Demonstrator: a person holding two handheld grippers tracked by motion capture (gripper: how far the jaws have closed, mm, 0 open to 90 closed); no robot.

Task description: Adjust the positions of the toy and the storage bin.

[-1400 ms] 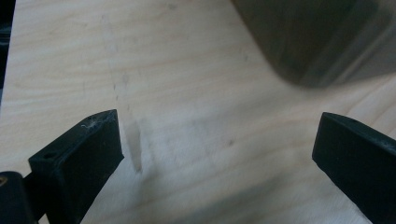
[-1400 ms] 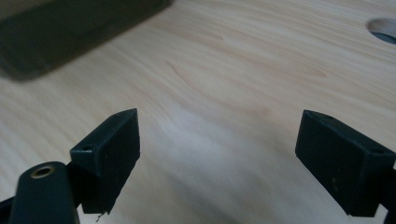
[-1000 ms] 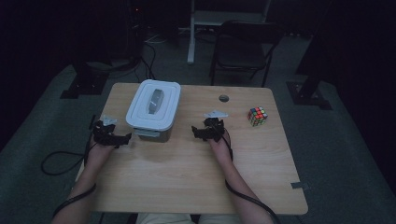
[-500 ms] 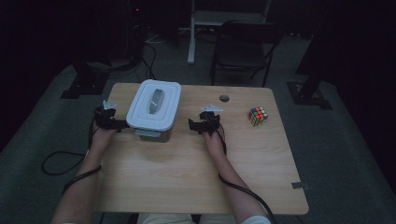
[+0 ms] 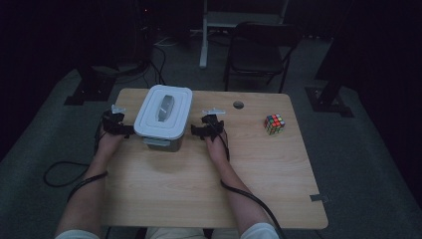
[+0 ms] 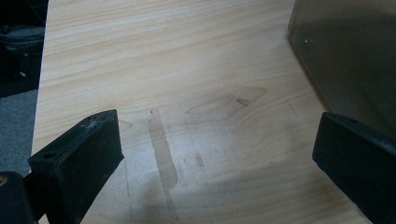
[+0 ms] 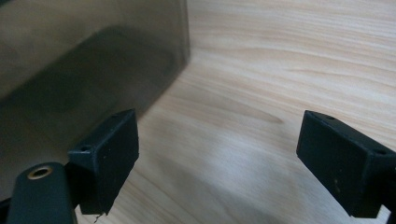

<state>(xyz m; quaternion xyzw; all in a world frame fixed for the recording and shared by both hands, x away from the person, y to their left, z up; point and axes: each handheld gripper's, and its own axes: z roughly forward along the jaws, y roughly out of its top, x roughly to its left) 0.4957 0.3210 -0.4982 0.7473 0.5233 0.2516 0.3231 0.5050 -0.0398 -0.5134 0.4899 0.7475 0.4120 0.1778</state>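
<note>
A clear box with a white lid [image 5: 162,112] stands on the wooden table [image 5: 209,179] at the back left. My left gripper [image 5: 124,130] is close against the box's left side, and my right gripper [image 5: 195,131] sits just off its right side. In the left gripper view the left gripper [image 6: 219,158] is open over bare wood, with the box wall [image 6: 350,56] at the upper right. In the right gripper view the right gripper [image 7: 219,158] is open, nothing between its jaws, and the box wall [image 7: 84,60] rises at the left.
A colourful puzzle cube [image 5: 274,124] rests on the table's right side. A round cable hole [image 5: 238,105] lies near the back edge. A dark chair [image 5: 259,55] stands behind the table, and cables trail off the left edge.
Both grippers have moved forward and inward along the table, ending on either side of the box. The box and cube have not moved.
</note>
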